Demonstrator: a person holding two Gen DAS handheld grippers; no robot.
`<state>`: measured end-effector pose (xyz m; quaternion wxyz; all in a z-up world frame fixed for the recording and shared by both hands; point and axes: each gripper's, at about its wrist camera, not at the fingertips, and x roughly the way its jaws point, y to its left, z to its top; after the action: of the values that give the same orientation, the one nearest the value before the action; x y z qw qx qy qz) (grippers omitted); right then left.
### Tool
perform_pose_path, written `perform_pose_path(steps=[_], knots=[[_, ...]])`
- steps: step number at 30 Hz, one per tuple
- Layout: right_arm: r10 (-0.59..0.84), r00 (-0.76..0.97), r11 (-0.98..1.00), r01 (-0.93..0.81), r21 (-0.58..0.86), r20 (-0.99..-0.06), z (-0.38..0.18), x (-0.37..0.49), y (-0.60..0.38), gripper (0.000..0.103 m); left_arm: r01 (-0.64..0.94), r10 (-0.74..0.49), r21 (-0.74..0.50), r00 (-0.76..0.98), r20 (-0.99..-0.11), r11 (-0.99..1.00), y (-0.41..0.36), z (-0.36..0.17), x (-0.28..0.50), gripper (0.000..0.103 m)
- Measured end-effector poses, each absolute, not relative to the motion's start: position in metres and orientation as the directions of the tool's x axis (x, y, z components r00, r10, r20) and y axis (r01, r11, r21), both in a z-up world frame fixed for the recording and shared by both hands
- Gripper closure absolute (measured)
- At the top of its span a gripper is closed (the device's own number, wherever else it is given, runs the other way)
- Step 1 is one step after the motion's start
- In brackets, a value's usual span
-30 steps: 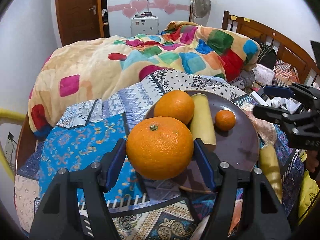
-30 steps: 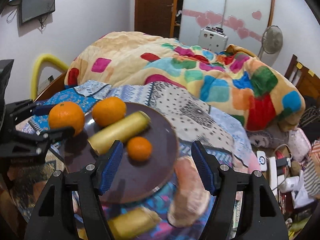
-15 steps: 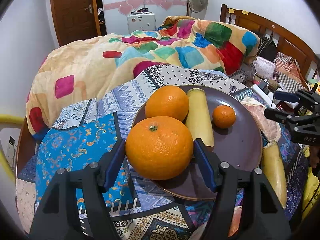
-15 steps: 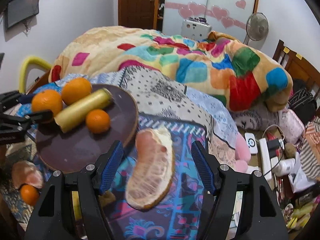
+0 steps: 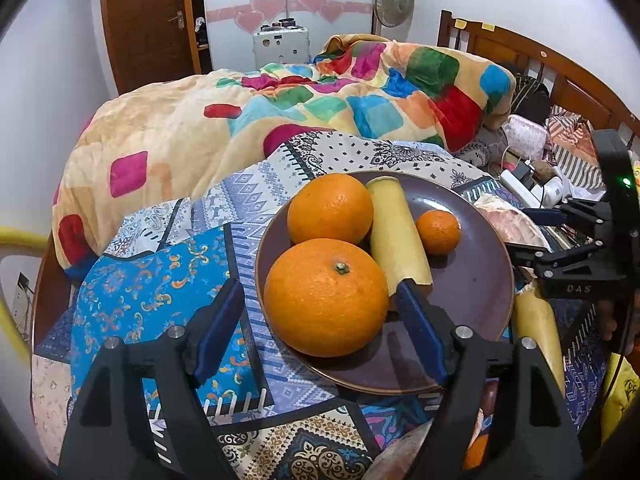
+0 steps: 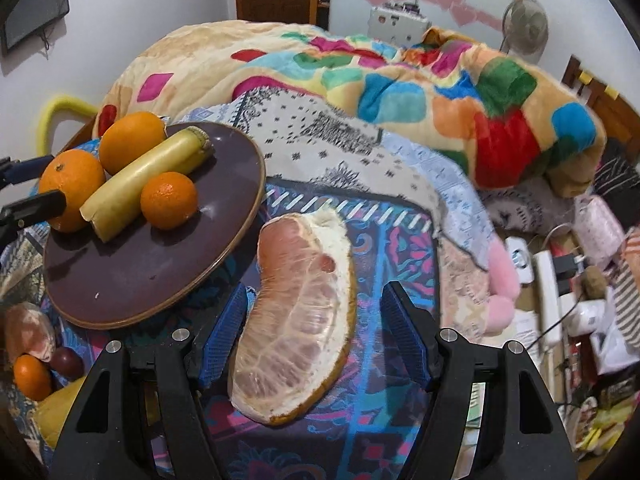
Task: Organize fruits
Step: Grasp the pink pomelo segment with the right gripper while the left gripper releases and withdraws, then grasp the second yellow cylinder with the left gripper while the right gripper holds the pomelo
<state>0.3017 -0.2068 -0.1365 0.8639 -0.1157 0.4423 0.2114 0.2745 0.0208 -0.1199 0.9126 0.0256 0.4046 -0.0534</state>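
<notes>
A dark brown plate [image 5: 476,280] lies on the patterned bedspread and holds two large oranges, a yellow banana piece [image 5: 398,240] and a small mandarin [image 5: 438,232]. My left gripper [image 5: 320,324] is open; the nearer large orange [image 5: 326,298] rests on the plate between its spread fingers, clear of the left pad. My right gripper [image 6: 316,336] is open around a peeled pomelo wedge [image 6: 300,312] lying on the bedspread right of the plate [image 6: 160,276]. The right gripper also shows in the left wrist view [image 5: 556,236].
A colourful quilt [image 5: 320,96] is heaped behind the plate. Another banana piece [image 5: 538,328] lies right of the plate. A pomelo piece [image 6: 28,332], a mandarin [image 6: 32,376] and a dark fruit [image 6: 66,362] lie below the plate. Cables and clutter [image 6: 560,280] are at the right.
My left gripper opened and let the large orange down onto the plate. My right gripper moved right, away from the plate, and closer over the pomelo wedge.
</notes>
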Motion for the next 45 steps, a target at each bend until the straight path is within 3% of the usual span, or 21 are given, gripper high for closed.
perform_pose_path(steps=[4,6,18,36,45], knots=[[0.262,0.518,0.881,-0.472,-0.017,-0.814,-0.137,0.302,-0.206,0.043,0.115,-0.061,0.023,0.671,-0.739,0.993,0.018,-0.120,0.271,0.025],[0.276,0.512,0.875,-0.483,-0.007,-0.813,-0.136,0.299,-0.205,0.055,0.115,-0.054,0.032,0.674,-0.737,0.993,0.017,-0.118,0.268,0.025],[0.223,0.536,0.903,-0.428,-0.034,-0.814,-0.131,0.270,-0.228,0.056,0.139,-0.081,0.017,0.668,-0.740,0.990,-0.002,-0.106,0.234,0.025],[0.327,0.592,0.907,-0.415,0.069,-0.736,-0.106,0.199,-0.271,0.056,0.289,-0.143,0.059,0.628,-0.765,0.956,-0.108,-0.113,0.204,0.025],[0.373,0.595,0.892,-0.440,0.099,-0.712,-0.105,0.192,-0.280,0.056,0.300,-0.159,0.019,0.559,-0.814,0.954,-0.124,-0.133,0.225,0.049]])
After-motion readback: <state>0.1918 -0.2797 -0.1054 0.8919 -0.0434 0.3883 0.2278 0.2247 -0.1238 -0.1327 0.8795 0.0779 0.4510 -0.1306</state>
